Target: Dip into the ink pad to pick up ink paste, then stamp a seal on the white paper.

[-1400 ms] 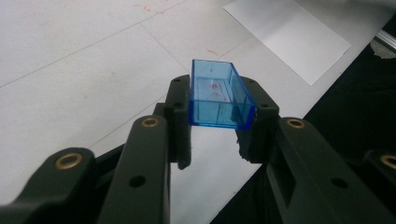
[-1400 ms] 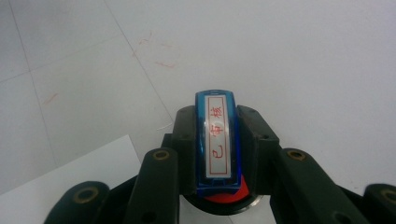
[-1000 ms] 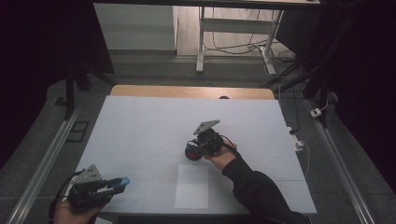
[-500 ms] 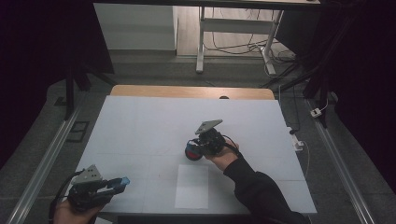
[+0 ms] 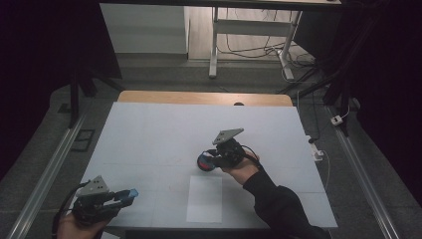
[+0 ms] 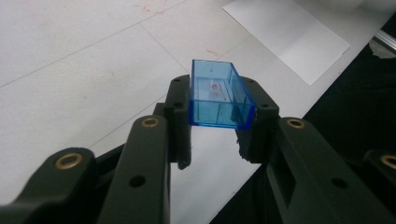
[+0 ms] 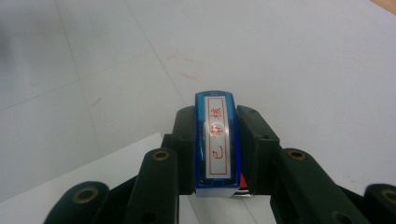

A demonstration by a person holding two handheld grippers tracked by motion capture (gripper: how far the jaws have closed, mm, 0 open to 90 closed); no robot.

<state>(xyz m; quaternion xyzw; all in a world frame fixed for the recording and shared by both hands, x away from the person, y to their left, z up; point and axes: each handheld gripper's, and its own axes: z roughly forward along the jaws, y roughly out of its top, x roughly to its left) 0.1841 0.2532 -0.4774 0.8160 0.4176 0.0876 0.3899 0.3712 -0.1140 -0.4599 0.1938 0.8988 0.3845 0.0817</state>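
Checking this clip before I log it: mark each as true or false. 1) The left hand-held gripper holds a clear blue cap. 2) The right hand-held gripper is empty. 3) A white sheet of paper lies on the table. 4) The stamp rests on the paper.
1) True: the left hand-held gripper is shut on the open blue cap.
2) False: the right hand-held gripper is shut on a blue stamp with a red-lettered label.
3) True: the sheet of paper lies near the table front edge.
4) False: the stamp is held in the gripper, beyond the paper's far edge in the high view.
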